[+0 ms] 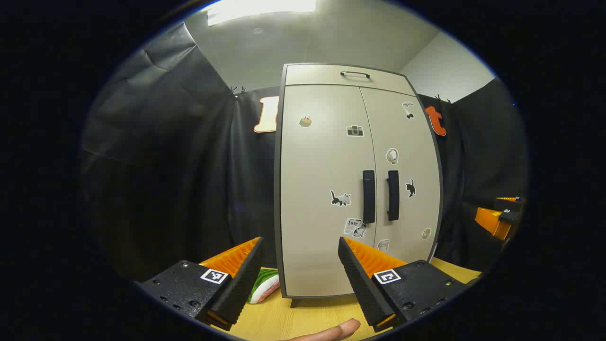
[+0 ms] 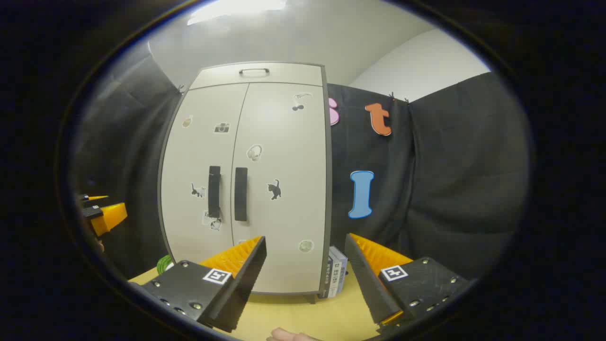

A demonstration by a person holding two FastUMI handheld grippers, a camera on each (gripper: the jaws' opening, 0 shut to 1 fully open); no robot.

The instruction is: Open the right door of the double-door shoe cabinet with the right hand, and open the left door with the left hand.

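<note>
1. At far left in the left gripper view, the booth's black cloth wall [image 1: 165, 156] hangs in folds under a white ceiling with a bright light panel [image 1: 260, 8].
2. The left gripper [image 1: 300, 260] is held short of the cabinet, its jaws spread wide with nothing between them; a fingertip [image 1: 331, 331] of the person shows at the bottom edge, over the light wooden table [image 1: 293, 322].
3. A green, white and pink object [image 1: 265, 284] lies on the table just beside the cabinet's lower left corner; what it is cannot be told.
4. The shoe cabinet [image 1: 326, 265] stands upright on the table, centre frame, with both doors closed. The left door [image 1: 317, 161] and right door [image 1: 407, 142] carry small stickers, and their two dark vertical handles, left handle [image 1: 369, 196] and right handle [image 1: 393, 195], sit side by side at the middle seam. A top drawer [image 1: 341, 78] with its own handle is also closed.
5. At right in that view, the other gripper appears near the edge, well apart from the cabinet.
6. In the right gripper view, the right gripper [image 2: 305, 260] likewise hangs back from the cabinet, jaws released and empty, aimed toward the cabinet's lower right corner.
7. A small stack of boxes [image 2: 336, 274] stands touching or just beside the cabinet's right side.
</note>
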